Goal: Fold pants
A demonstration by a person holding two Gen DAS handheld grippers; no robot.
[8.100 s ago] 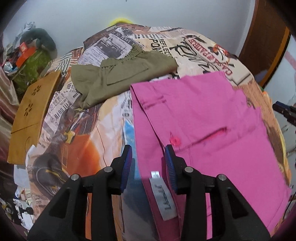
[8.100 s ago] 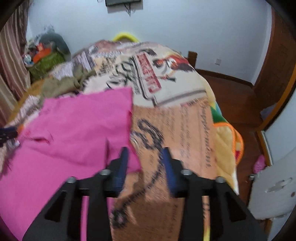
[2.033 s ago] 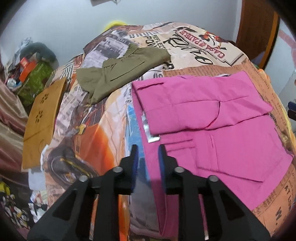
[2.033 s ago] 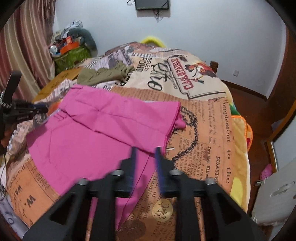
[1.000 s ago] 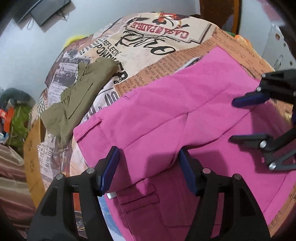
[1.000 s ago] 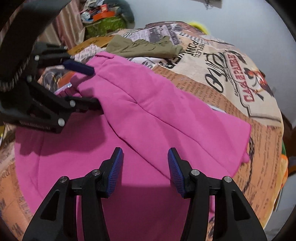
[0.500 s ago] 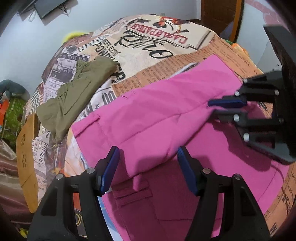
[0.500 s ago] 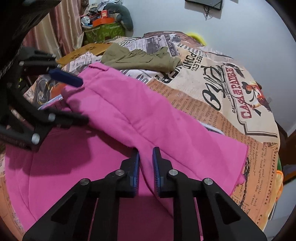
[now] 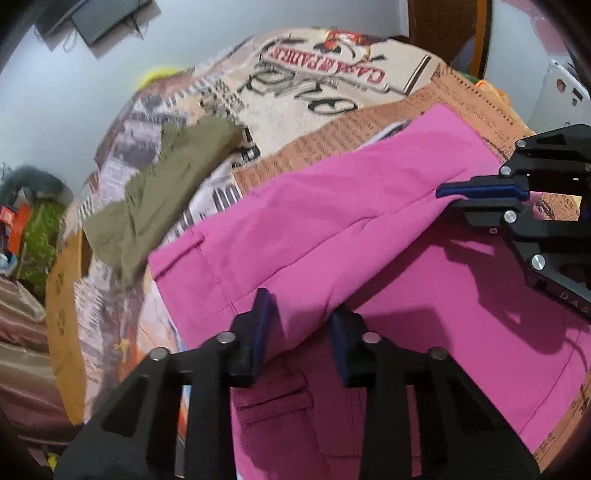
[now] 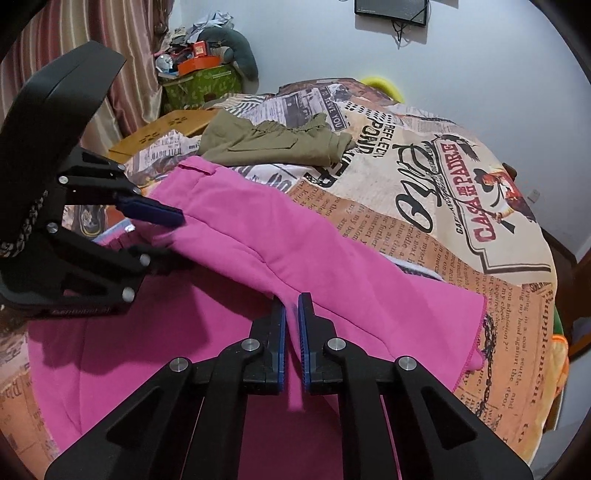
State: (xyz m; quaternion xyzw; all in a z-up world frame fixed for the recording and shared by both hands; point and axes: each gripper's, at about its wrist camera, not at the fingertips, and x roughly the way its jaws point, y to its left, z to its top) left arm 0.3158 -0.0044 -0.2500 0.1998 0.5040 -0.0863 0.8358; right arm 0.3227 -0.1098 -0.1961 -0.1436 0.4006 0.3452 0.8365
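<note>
Pink pants (image 9: pixel 332 218) lie on the printed bedspread (image 9: pixel 332 85), with one layer folded back over the rest. My left gripper (image 9: pixel 299 332) stands around the folded edge near the waist end, its jaws partly apart with cloth between them. My right gripper (image 10: pixel 291 325) is shut on the same folded edge (image 10: pixel 314 269) further along and lifts it a little. The right gripper also shows at the right of the left wrist view (image 9: pixel 480 195). The left gripper shows at the left of the right wrist view (image 10: pixel 155 229).
Olive green shorts (image 9: pixel 166 199) lie on the bed beyond the pink pants, also in the right wrist view (image 10: pixel 273 144). An orange-brown board (image 10: pixel 170 125) and a cluttered green box (image 10: pixel 199 81) stand past the bed's left edge. A wooden door (image 9: pixel 443 18) is at the far right.
My right gripper has closed on the pink fold. My left gripper's jaws have narrowed around the fold near the waist. The folded layer is raised slightly between the two grippers.
</note>
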